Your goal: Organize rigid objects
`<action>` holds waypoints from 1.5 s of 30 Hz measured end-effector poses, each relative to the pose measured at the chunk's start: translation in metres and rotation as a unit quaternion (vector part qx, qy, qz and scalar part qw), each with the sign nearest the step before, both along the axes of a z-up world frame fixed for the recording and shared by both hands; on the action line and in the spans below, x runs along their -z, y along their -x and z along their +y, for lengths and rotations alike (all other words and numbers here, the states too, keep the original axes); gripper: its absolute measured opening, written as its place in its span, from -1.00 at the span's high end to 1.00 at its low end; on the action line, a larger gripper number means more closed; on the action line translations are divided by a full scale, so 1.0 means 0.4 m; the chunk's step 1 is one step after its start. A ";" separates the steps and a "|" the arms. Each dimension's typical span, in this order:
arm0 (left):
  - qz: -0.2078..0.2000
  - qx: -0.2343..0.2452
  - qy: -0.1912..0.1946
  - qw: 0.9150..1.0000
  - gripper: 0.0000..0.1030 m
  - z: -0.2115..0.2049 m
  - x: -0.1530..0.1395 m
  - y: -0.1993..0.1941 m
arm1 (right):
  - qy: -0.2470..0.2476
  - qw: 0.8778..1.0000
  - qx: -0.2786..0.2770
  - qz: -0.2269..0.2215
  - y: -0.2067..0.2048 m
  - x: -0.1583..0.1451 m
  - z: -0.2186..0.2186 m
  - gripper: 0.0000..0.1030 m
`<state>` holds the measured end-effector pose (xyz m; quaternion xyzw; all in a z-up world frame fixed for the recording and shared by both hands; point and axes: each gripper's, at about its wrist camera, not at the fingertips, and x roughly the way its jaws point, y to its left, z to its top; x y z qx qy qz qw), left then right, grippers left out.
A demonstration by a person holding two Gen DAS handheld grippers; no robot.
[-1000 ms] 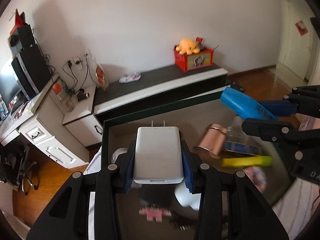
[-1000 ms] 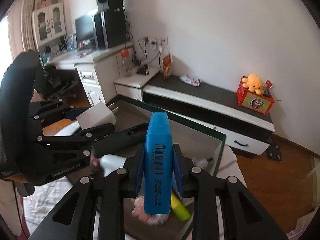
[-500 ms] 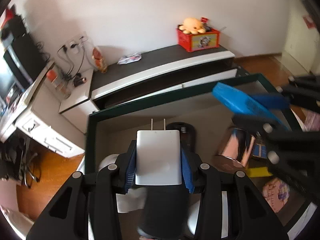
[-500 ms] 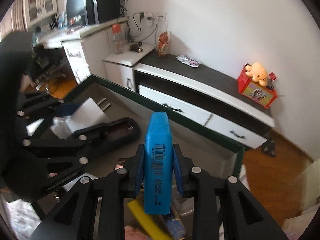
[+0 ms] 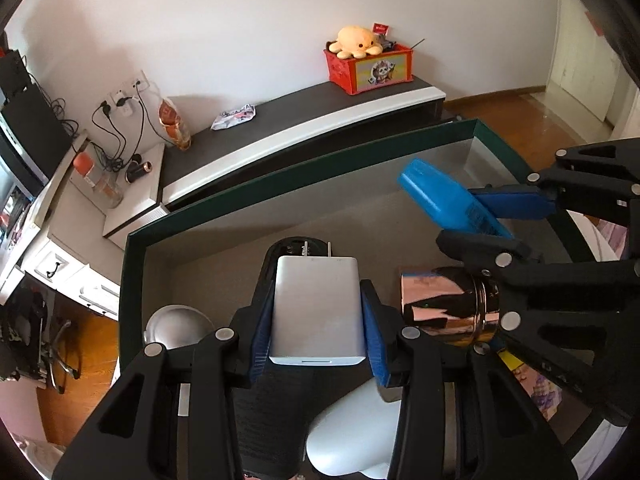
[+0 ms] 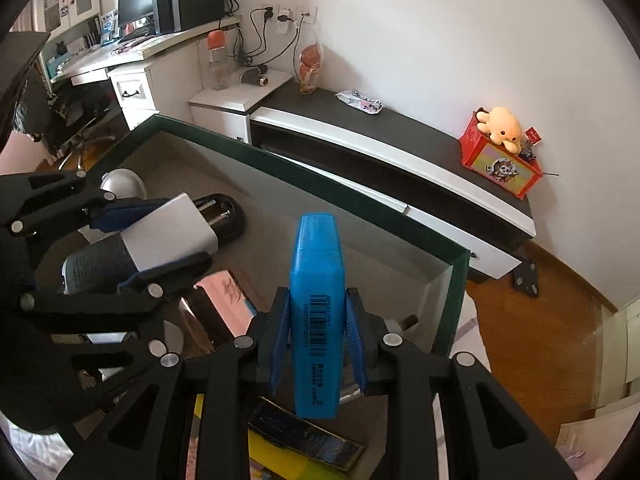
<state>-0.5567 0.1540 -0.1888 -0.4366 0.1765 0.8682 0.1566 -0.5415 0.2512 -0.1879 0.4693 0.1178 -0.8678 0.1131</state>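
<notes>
Hovering over a dark-green-rimmed box (image 5: 256, 196), the left hand-held gripper (image 5: 318, 312) clenched a white plug-in charger (image 5: 318, 306) between its blue pads, the two metal prongs pointing away from the camera toward the box's far wall. The right hand-held gripper (image 6: 318, 336) was clamped on a blue highlighter (image 6: 316, 304), gripped by its flat sides with a barcode label facing up and its cap end pointing forward. Seen from the left wrist, that highlighter (image 5: 448, 204) stood out to the right of the charger, above the box's interior and clear of its floor.

Inside the box lay a shiny copper-coloured tin (image 5: 444, 306) on its side, just right of the left gripper's fingers. A black oblong case (image 6: 224, 216) lay below the charger, its far end showing metal contacts. A grey dome-shaped thing (image 5: 176, 326) sat near the box's left wall, and a white rounded object (image 5: 352, 436) lay at the near edge, partly hidden by the gripper. A yellow and dark flat item (image 6: 304, 444) lay below the highlighter.

Beyond the box ran a low black-and-white cabinet (image 5: 304, 120) carrying a red box (image 5: 370, 68) with an orange plush octopus (image 5: 356, 42) on top.
</notes>
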 end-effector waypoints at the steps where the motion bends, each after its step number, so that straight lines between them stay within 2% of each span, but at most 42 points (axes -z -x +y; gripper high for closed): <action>1: 0.003 0.000 0.000 1.000 0.19 0.000 -0.001 -0.003 | 0.004 1.000 0.000 0.001 0.001 0.000 -0.001 0.46; 4: 0.005 -0.003 -0.001 1.000 0.17 -0.005 -0.003 -0.009 | 0.007 1.000 -0.002 -0.005 0.003 0.004 -0.005 0.46; 8: 0.020 -0.004 0.003 1.000 0.03 -0.009 -0.018 -0.020 | 0.032 0.999 -0.007 -0.006 -0.009 -0.004 -0.001 0.45; 11: 0.024 -0.008 0.008 1.000 -0.16 -0.017 -0.028 -0.031 | 0.063 0.998 -0.006 -0.009 -0.017 -0.011 0.008 0.45; 13: 0.025 -0.013 0.008 1.000 -0.54 -0.025 -0.031 -0.040 | 0.084 0.996 -0.006 -0.010 -0.027 -0.019 0.014 0.43; 15: 0.037 -0.015 0.011 0.999 -0.69 -0.032 -0.039 -0.054 | 0.108 0.994 -0.009 -0.009 -0.039 -0.028 0.013 0.26; 17: 0.040 -0.013 0.010 0.999 -0.69 -0.035 -0.047 -0.070 | 0.110 0.994 -0.012 -0.004 -0.052 -0.039 0.004 0.10; 19: 0.040 -0.010 0.006 0.999 -0.82 -0.040 -0.052 -0.084 | 0.107 0.994 -0.014 0.001 -0.065 -0.050 -0.005 -0.13; 23: 0.045 -0.013 0.006 0.999 -0.86 -0.052 -0.062 -0.120 | 0.094 0.996 -0.013 0.007 -0.094 -0.060 -0.022 -0.33; 25: 0.048 -0.013 0.005 0.999 -0.89 -0.060 -0.068 -0.138 | 0.093 0.996 -0.009 0.010 -0.112 -0.064 -0.021 -0.54; 28: 0.051 -0.019 -0.009 0.998 -0.99 -0.081 -0.080 -0.173 | 0.103 0.995 -0.009 0.012 -0.141 -0.072 -0.018 -0.60; 30: 0.057 -0.025 -0.011 0.998 -0.99 -0.092 -0.086 -0.193 | 0.107 0.994 -0.010 0.017 -0.166 -0.082 -0.022 -0.68; 33: 0.064 -0.033 -0.021 0.997 -0.99 -0.109 -0.100 -0.227 | 0.115 0.993 -0.006 0.034 -0.203 -0.104 -0.023 -1.00; 36: 0.079 -0.056 -0.030 0.995 -0.99 -0.132 -0.118 -0.259 | 0.118 0.992 0.007 0.050 -0.239 -0.126 -0.021 -1.00; 41: 0.109 -0.112 -0.076 0.985 -0.99 -0.199 -0.159 -0.326 | 0.098 0.991 0.028 0.090 -0.311 -0.161 -0.025 -1.00; 45: 0.115 -0.123 -0.091 0.982 -0.99 -0.223 -0.175 -0.375 | 0.099 0.988 0.040 0.115 -0.375 -0.179 -0.026 -1.00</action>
